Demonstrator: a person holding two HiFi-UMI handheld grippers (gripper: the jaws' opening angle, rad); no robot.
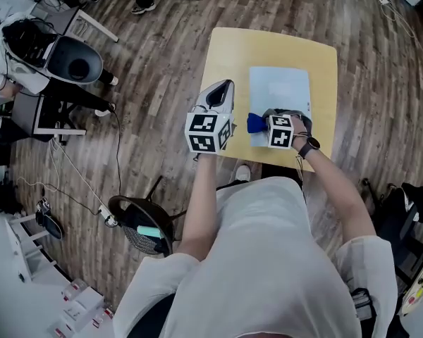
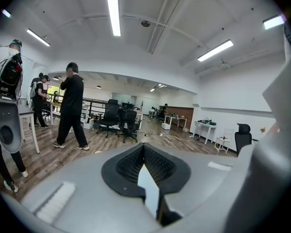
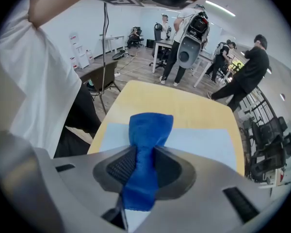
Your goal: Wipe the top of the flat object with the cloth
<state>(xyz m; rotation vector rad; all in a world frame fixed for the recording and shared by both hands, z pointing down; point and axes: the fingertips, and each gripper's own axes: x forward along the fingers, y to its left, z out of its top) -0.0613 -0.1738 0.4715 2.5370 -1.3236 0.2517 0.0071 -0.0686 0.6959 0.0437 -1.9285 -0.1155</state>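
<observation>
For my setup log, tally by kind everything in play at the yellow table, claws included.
blue cloth: 1
pale flat sheet: 1
claws: 2 (left claw, right claw)
Total: 4

Left gripper: held out at near left, aimed up and away, jaws together, nothing between them. Right gripper: just to its right, angled down, jaws clamped on blue cloth. Both forearms extended forward.
</observation>
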